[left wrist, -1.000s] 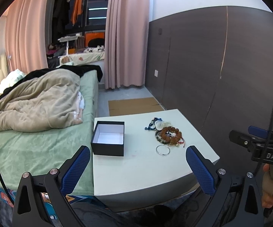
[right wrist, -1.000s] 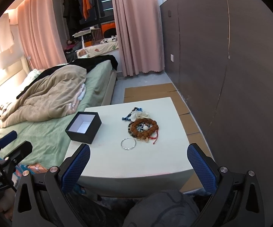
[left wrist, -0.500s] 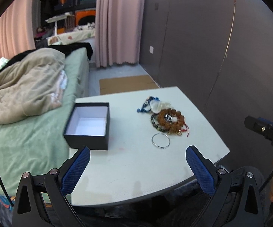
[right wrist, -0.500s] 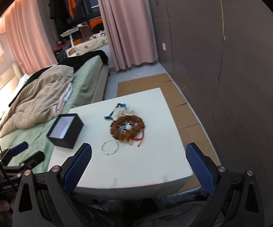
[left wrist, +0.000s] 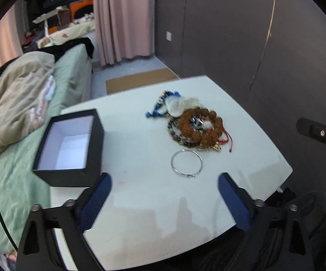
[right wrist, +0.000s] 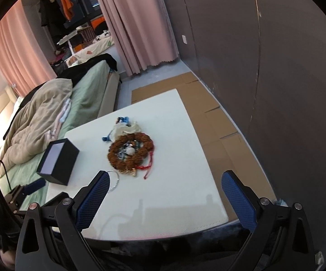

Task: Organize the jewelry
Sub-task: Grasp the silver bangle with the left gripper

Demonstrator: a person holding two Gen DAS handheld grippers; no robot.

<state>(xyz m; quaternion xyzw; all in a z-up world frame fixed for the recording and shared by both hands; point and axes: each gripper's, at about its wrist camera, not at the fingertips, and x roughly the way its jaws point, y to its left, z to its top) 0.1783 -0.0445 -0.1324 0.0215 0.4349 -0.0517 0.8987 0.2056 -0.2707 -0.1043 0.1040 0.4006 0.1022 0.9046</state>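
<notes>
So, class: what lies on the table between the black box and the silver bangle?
Nothing. In the left wrist view, only bare white table separates the black box from the silver bangle.

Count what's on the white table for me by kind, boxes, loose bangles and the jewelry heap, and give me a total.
Open black box: 1
Loose silver bangle: 1
Tangled heap of bracelets, pieces too overlapped to separate: 1 heap
Total: 3 groups on the white table
</notes>
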